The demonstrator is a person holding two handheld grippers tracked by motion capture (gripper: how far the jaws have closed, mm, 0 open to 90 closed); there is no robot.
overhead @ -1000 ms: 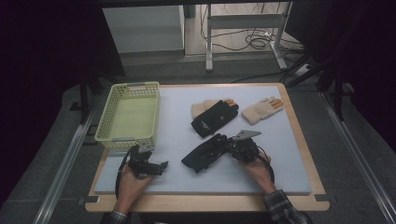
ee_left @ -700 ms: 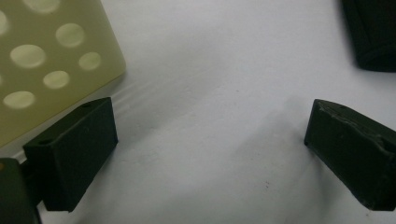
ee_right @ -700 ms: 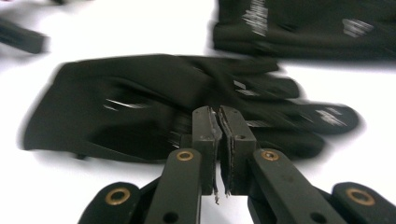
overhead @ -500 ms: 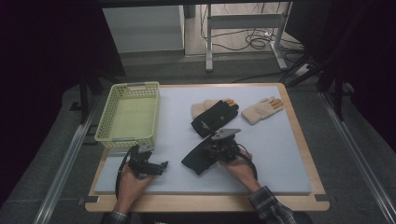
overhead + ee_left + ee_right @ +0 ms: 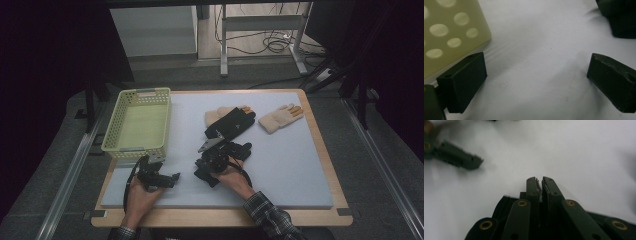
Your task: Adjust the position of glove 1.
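The black glove [image 5: 220,162] lay near the middle of the counter [image 5: 300,165], pinched at its near end by the right tongs [image 5: 212,159]. Over the last second it had been dragged toward the left tongs [image 5: 162,176], away from the spot just below the other black glove [image 5: 231,124]. Its long axis ran diagonally, cuff end near the person and fingers pointing up and to the right, toward the far gloves. In the right gripper view the jaws stood almost together with a thin edge of dark fabric between their tips, so they were closed on the glove. The left tongs stayed put near the front corner of the yellow basket [image 5: 137,125], jaws wide apart with nothing between them. The tan glove [image 5: 280,117] lay well apart to the far right; another tan one [image 5: 220,114] was mostly hidden under the far black glove. The held glove's shape was hard to make out beneath the right hand [image 5: 232,175].
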